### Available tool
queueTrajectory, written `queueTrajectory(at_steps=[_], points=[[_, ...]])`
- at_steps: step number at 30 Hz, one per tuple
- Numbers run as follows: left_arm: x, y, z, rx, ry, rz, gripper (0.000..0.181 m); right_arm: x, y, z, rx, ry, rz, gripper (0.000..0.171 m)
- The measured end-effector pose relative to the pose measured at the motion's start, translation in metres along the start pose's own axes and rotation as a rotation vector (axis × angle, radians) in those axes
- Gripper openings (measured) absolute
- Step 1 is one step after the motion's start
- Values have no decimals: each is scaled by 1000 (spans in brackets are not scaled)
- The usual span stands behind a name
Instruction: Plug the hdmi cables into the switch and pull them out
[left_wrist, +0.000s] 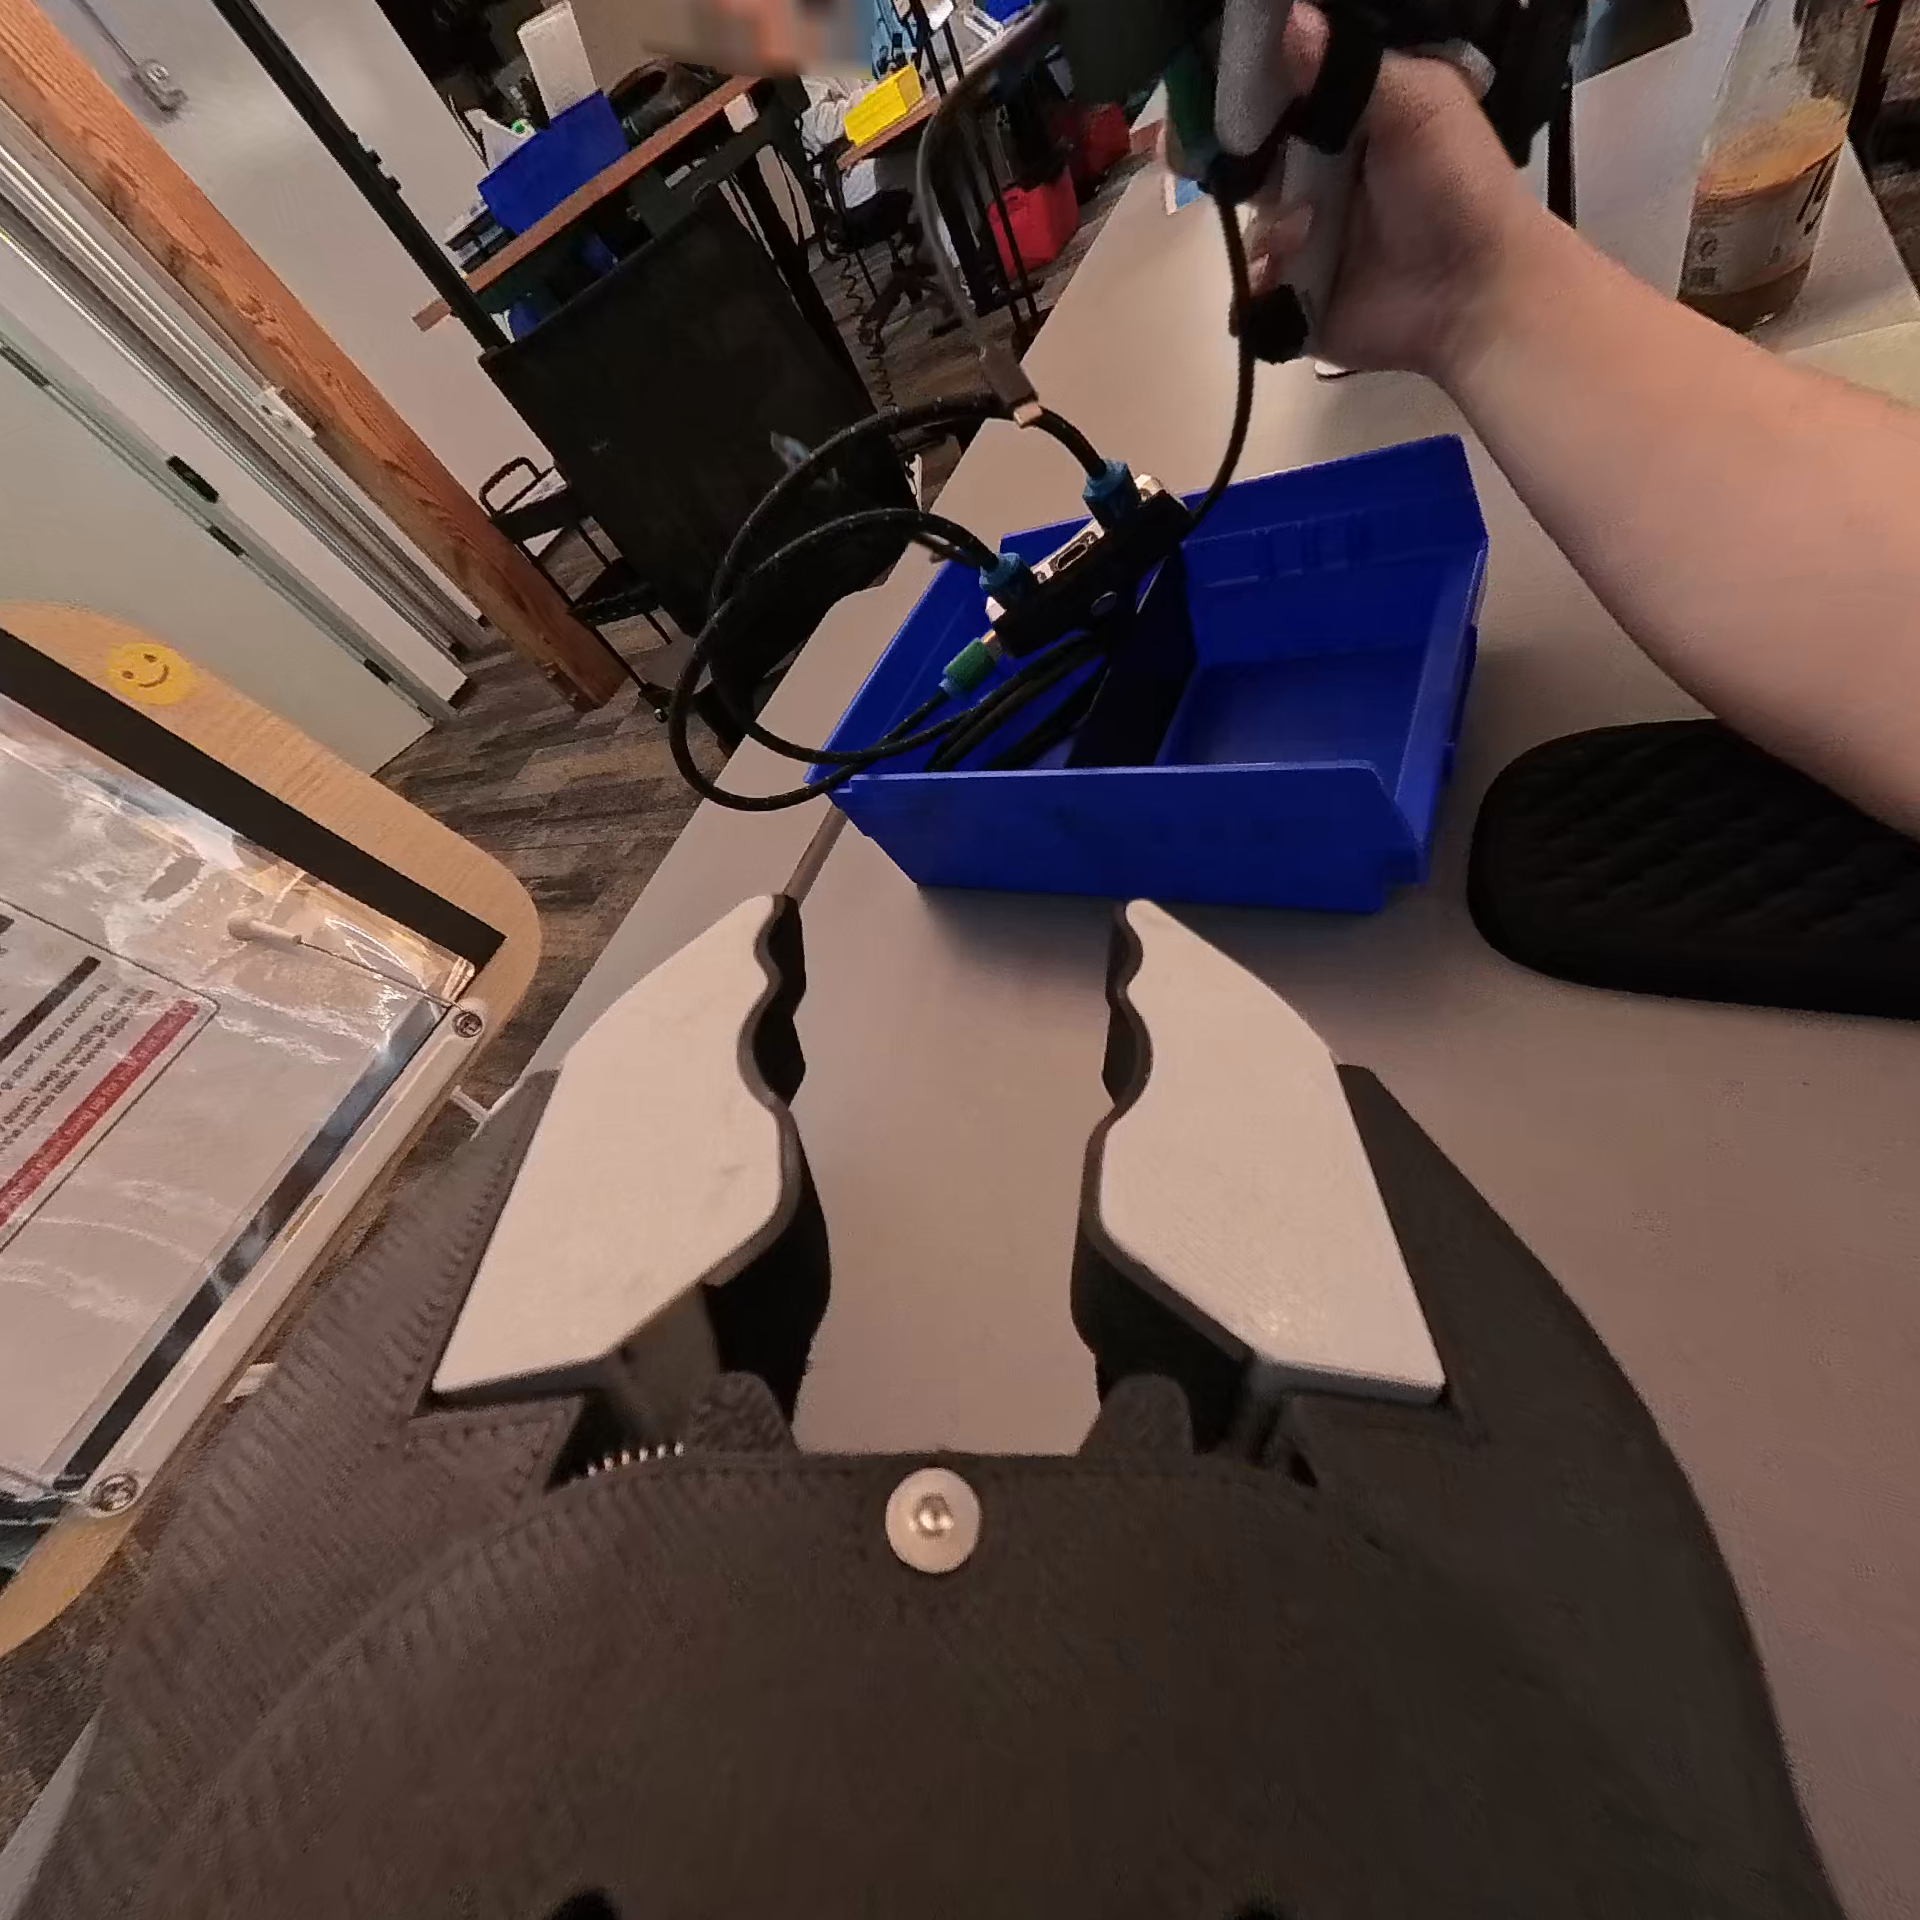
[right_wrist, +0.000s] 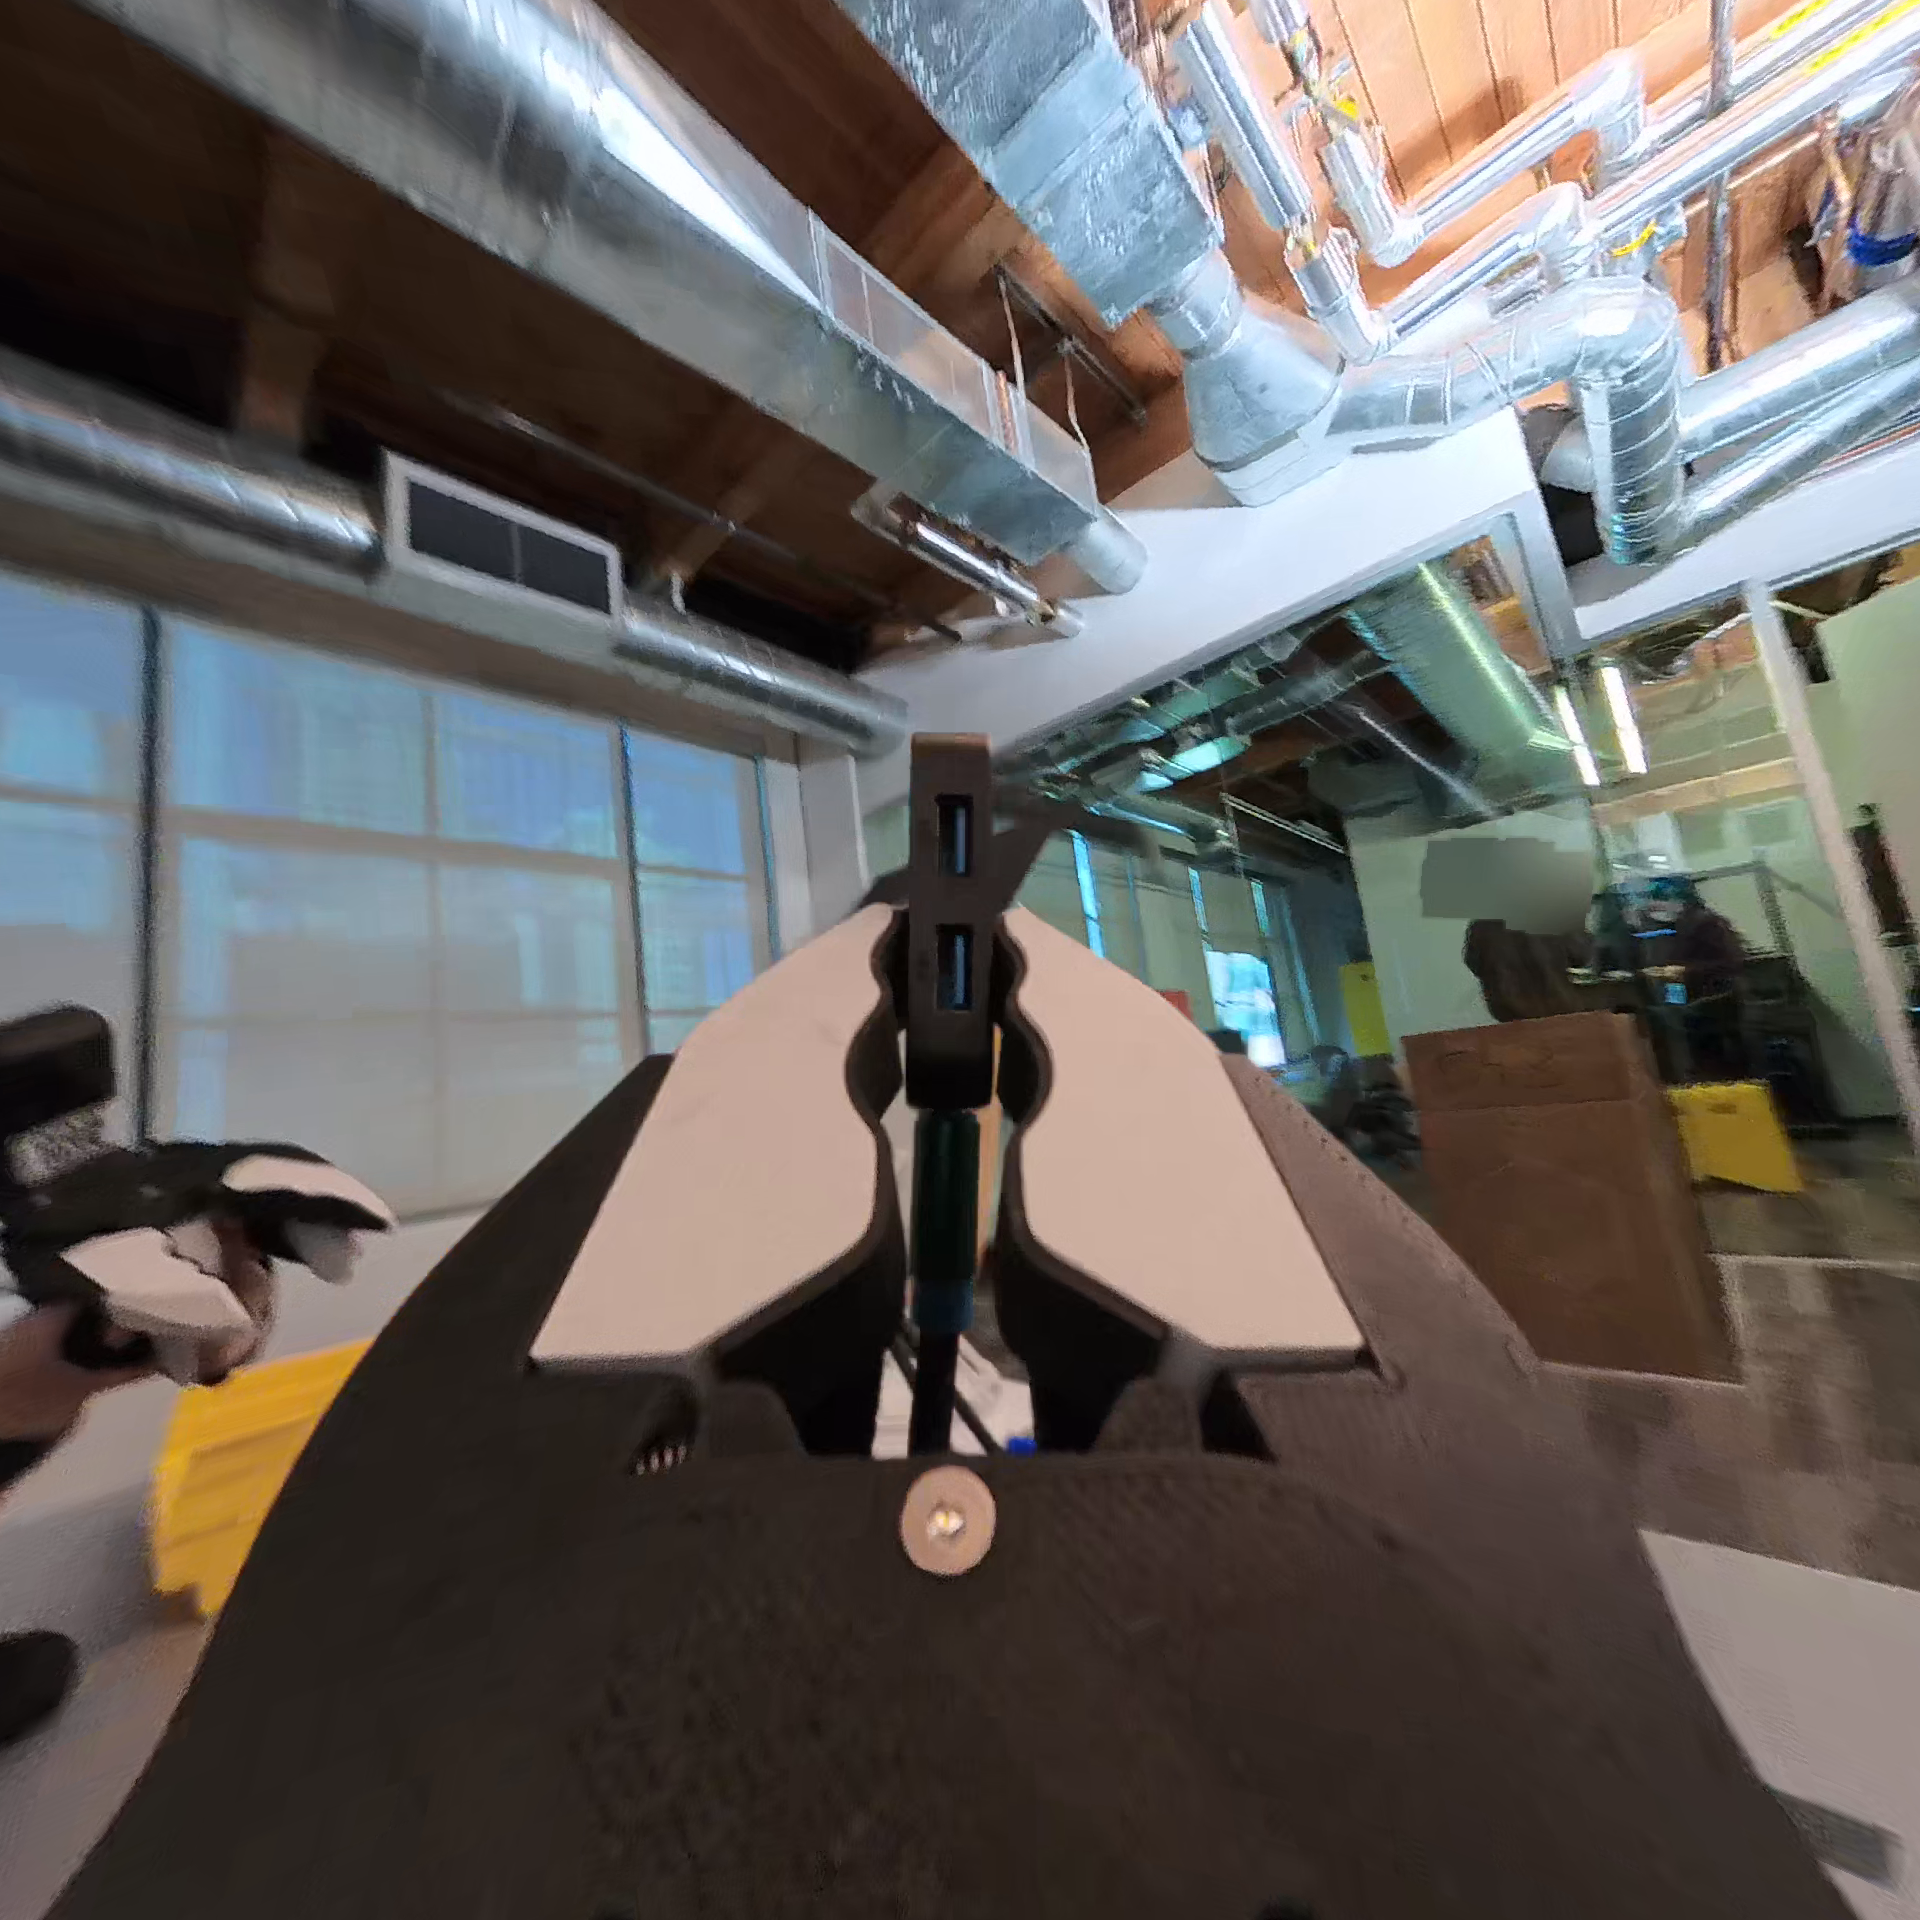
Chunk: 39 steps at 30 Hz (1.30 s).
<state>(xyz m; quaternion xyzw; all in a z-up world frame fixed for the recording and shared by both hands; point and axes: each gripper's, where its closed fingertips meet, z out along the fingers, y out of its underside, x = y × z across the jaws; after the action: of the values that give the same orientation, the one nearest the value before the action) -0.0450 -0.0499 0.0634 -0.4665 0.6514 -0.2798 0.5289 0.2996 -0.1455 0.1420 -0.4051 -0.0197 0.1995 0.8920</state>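
Note:
In the left wrist view a black switch (left_wrist: 1081, 582) rests tilted on the rim of a blue bin (left_wrist: 1340, 831). Two black HDMI cables with blue collars (left_wrist: 1005, 575) are plugged into it and loop out to the left. A green-collared plug (left_wrist: 968, 668) lies just below it. My left gripper (left_wrist: 951, 935) is open and empty, low over the grey table, short of the bin. My right gripper (right_wrist: 951, 920) points up at the ceiling, shut on a small dark adapter (right_wrist: 951, 790) with two blue ports. The adapter's green-collared cable (right_wrist: 945, 1174) hangs down between the fingers.
A black padded wrist rest (left_wrist: 1714, 862) lies right of the bin, under the person's forearm (left_wrist: 1662, 520). A bottle (left_wrist: 1766, 166) stands at the far right. A framed sheet on a wooden board (left_wrist: 208, 1091) is at the left. A yellow bin (right_wrist: 239, 1455) shows in the right wrist view.

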Motion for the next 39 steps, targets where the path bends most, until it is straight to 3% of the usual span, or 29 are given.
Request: queueTrajectory(at_steps=[1, 12, 19, 23, 27, 33, 36, 39], points=[[0, 1, 1, -4, 0, 1, 55, 2, -3, -4, 32, -11, 40, 14], [3, 2, 4, -13, 7, 5, 55, 42, 18, -11, -49, 227, 208, 14], [4, 3, 5, -16, 11, 8, 55, 72, 22, -37, 17, 368, 361, 14], [5, 2, 5, -12, 21, 9, 55, 61, 15, -37, 28, 261, 326, 14], [7, 4, 6, -20, 29, 16, 56, 33, 24, -13, -123, 157, 135, 14], [10, 3, 7, -21, 36, 27, 56, -22, 86, 26, -527, -61, -255, 14], [10, 3, 6, -18, 37, 26, 56, -13, 104, 37, -621, 26, -250, 14], [10, 3, 6, -20, 37, 28, 56, -31, 135, 37, -765, -82, -296, 14]])
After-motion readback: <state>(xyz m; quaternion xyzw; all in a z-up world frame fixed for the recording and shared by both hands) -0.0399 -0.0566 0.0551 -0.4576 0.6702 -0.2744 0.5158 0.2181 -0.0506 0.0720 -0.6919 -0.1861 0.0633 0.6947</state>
